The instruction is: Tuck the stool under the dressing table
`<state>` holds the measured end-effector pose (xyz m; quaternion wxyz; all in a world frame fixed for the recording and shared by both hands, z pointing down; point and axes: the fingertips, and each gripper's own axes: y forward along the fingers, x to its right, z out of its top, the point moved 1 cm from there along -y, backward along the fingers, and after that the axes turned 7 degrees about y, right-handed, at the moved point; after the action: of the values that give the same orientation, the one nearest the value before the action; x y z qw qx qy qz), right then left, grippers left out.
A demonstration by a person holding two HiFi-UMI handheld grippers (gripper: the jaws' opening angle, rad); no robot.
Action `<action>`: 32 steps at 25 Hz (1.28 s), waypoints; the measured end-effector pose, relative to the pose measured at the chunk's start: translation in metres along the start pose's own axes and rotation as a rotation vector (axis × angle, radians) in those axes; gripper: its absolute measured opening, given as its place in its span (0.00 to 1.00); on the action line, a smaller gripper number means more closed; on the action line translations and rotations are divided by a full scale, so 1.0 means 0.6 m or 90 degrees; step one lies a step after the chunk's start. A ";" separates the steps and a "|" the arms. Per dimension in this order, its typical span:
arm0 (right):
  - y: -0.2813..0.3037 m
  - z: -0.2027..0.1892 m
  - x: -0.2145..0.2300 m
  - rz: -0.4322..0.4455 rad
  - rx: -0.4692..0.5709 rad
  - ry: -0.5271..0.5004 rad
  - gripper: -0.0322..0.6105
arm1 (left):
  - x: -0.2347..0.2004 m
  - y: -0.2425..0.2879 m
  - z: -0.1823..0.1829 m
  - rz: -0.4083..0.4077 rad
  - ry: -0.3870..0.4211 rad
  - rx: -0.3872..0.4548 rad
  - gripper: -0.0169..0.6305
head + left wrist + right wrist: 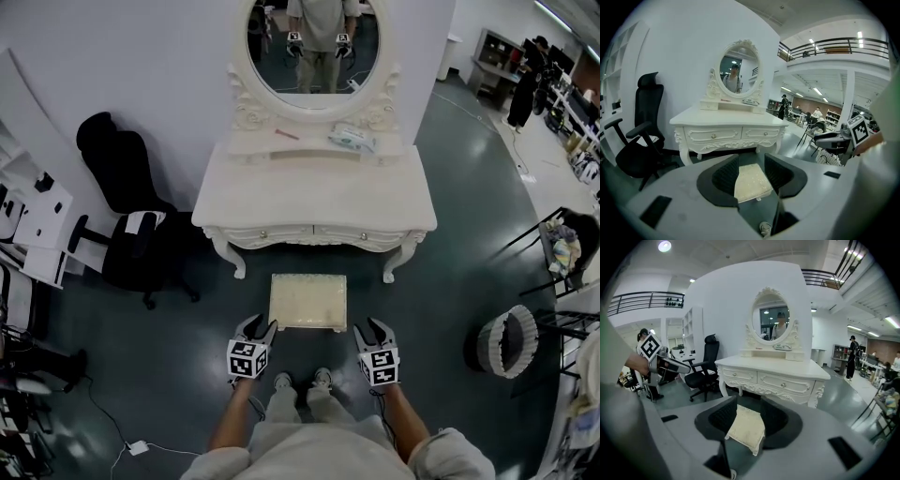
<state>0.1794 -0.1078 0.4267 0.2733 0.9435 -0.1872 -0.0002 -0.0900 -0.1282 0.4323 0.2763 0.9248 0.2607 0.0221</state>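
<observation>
Sitting just outside dressing table (314,202) front edge: stool (307,301); left gripper (259,324), right gripper (371,326) jaws apart, empty.

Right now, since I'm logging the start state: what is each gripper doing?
Left gripper: open, holding nothing; the stool sits ahead of it, not gripped.
Right gripper: open, holding nothing.

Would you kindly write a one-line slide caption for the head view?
Left gripper and right gripper, both open, hover near the stool standing in front of the dressing table, not yet tucked.
</observation>
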 end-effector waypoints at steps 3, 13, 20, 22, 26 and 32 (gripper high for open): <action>0.006 -0.009 -0.004 -0.009 -0.010 0.000 0.30 | -0.010 0.007 -0.010 -0.011 -0.003 -0.004 0.27; 0.017 -0.052 -0.027 -0.061 -0.027 0.035 0.30 | -0.054 0.016 -0.068 -0.041 -0.007 -0.027 0.27; 0.041 -0.094 -0.025 -0.074 -0.046 0.048 0.30 | -0.075 0.035 -0.123 -0.047 -0.023 -0.048 0.27; 0.051 -0.110 -0.024 -0.074 -0.055 0.050 0.30 | -0.077 0.043 -0.140 -0.048 -0.029 -0.053 0.27; 0.072 -0.139 -0.021 -0.072 -0.067 0.053 0.30 | -0.083 0.061 -0.169 -0.048 -0.037 -0.057 0.27; 0.098 -0.181 -0.013 -0.067 -0.078 0.058 0.30 | -0.083 0.086 -0.209 -0.043 -0.050 -0.063 0.27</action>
<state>0.1628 -0.0950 0.5485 0.3383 0.9327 -0.1239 0.0171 -0.1317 -0.1269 0.5706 0.3322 0.9009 0.2791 -0.0109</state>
